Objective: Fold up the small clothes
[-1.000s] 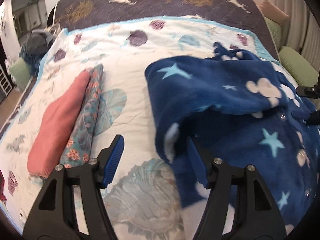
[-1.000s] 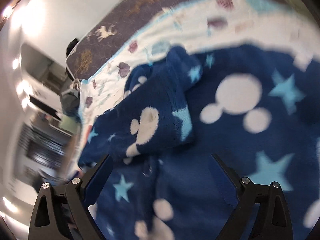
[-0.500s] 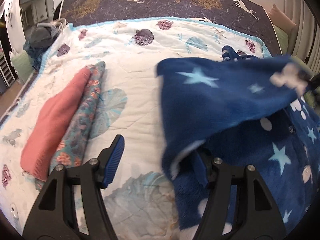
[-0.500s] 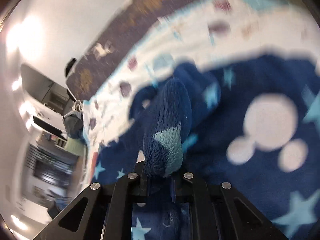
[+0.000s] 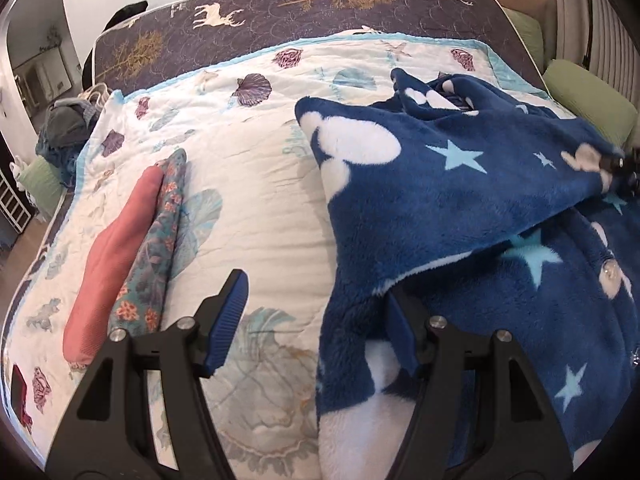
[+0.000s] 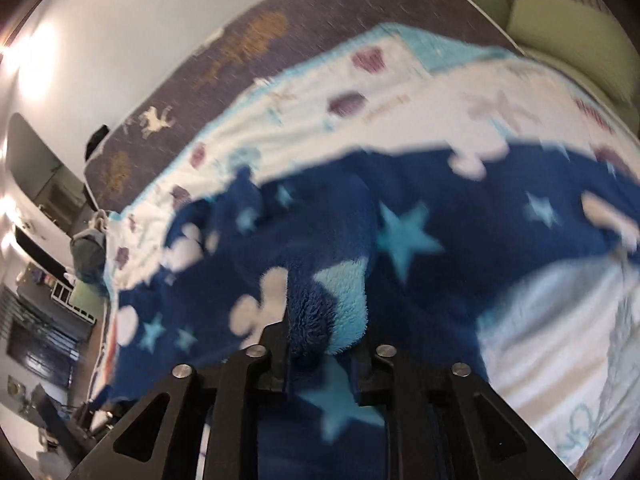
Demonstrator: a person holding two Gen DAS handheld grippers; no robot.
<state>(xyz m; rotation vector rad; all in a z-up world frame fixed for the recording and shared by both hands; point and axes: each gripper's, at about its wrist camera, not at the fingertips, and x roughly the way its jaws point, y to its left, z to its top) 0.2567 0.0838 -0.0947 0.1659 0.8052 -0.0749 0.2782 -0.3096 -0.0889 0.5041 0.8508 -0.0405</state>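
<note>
Fleece pinched in my right gripper (image 6: pixel 326 344) is one flap of the blue star garment (image 5: pixel 460 200) spread on the quilt (image 5: pixel 256 184). My left gripper (image 5: pixel 316 328) gapes, one finger under the fabric. I'd carry the flap across level, edges aligned.

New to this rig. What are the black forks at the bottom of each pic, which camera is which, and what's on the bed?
There is no robot arm: a person holds a two-finger claw in each hand, and a fisheye camera on each one looks forward along its fingers.

In the left wrist view, the left claw is open, holding nothing, its right finger against the blue star fleece garment. In the blurred right wrist view, the right claw is shut on a fold of that garment.

Everything lies on a seashell quilt. To the left are a folded pink garment and, beside it, a folded floral garment.
</note>
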